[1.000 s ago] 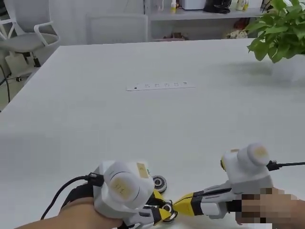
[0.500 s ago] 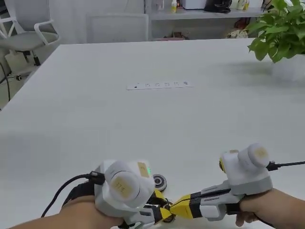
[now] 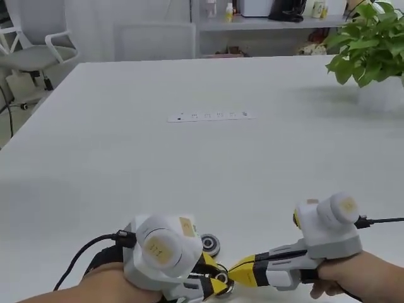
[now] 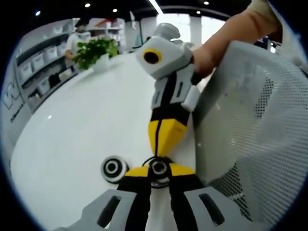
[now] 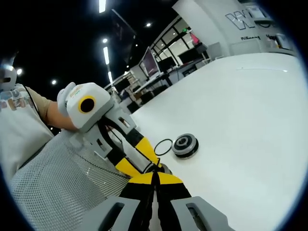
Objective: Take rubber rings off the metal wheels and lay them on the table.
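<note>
here, wheel [image 4: 159, 166] between the left tongs [image 4: 159, 171]

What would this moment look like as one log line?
left gripper: shut on wheel | right gripper: shut, tip at that wheel | table: second wheel, loose ring

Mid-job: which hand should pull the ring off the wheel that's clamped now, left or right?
Right. The left tool is shut on the metal wheel, steadying it, so it is busy. The right tool, jaws together, has its tips at that wheel's rim, likely well placed to peel.
</note>
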A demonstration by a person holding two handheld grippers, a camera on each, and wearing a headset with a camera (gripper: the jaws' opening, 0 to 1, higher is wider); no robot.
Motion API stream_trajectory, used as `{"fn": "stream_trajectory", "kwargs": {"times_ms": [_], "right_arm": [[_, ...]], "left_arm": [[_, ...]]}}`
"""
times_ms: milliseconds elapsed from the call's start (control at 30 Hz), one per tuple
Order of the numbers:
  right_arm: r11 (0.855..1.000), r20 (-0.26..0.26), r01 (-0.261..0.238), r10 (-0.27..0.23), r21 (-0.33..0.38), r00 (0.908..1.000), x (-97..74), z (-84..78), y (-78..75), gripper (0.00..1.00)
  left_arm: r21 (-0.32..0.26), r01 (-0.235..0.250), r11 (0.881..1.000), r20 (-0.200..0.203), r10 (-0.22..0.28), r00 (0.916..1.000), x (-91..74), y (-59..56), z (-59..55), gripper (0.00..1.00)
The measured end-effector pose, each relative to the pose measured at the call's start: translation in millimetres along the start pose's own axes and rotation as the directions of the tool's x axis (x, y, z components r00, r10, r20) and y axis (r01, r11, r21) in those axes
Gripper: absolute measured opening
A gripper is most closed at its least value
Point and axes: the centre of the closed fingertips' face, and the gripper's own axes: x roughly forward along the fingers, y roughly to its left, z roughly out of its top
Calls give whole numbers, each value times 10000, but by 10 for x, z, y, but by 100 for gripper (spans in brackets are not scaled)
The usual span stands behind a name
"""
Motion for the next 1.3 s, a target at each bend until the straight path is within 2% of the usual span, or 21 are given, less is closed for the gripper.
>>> {"fn": "stream_trajectory", "kwargs": {"times_ms": [67,133,333,467,667,1000,1300], "right_arm": [[10000,21,-5,5,14,10000,-6,15,-1,0],[10000,20,-26,26,-36,10000,-7,28,11,0],[10000,215,-86,87,-33,9997,-41,120,39,0],[9998,379,-175,176,-20,9991,-50,196,55,0],[9992,306,-323,330,-234,9990,-40,295,121,0],[9966,184,-417,431,-707,9989,78,515,161,0],[9942,-367,-454,420,-971,9984,295,523,166,0]], "left_arm": [[-245,119,9996,-9,-119,9999,-29,-23,20,19],[-161,199,9997,-47,-200,9998,-70,-29,12,21],[-424,449,9981,134,-444,9989,-214,-77,58,30],[-648,303,9974,430,-275,9987,-351,-31,109,34],[-888,-37,9960,696,99,9975,-578,55,121,42],[-1397,-670,9879,890,799,9928,-864,186,32,55],[-1888,-1209,9746,872,1393,9864,-1064,295,-128,64]]}}
